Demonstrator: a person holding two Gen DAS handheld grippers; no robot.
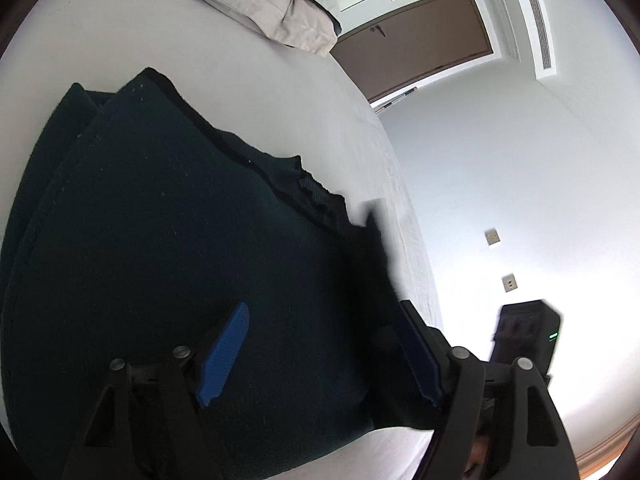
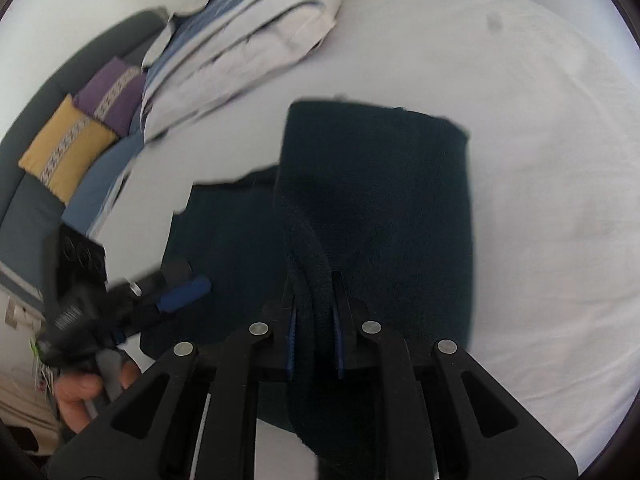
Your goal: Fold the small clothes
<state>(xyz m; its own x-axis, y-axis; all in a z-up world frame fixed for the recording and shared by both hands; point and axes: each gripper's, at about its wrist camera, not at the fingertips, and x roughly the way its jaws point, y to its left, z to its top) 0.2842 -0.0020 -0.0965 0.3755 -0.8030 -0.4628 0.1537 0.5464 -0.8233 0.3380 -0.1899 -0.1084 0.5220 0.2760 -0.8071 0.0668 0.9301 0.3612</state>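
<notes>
Right wrist view takes in the white bed (image 2: 540,200), which spreads out ahead of both tongs and carries everything else. On it, beyond the tongs and off to their left, a heap of pale folded bedding (image 2: 248,48) sits well apart from the work, with a yellow cushion (image 2: 64,152) and a purple cushion (image 2: 110,96) further left on a grey sofa. The dark green garment (image 2: 376,200) lies spread on the sheet directly under and ahead of both tongs, its far part doubled over on itself. The right gripper (image 2: 314,336) is clamped on a bunched edge of that garment, the cloth pinched between its blue pads (image 2: 291,344) and rising up between them. The left gripper (image 1: 320,356) hovers above the near part of the same garment with its two blue fingers (image 1: 224,354) spread wide and nothing between them; from the right wrist it appears low on the left, blurred, held by a bare hand (image 2: 80,392). Past its right finger stand a brown door (image 1: 412,40) and a small black box (image 1: 528,336).
</notes>
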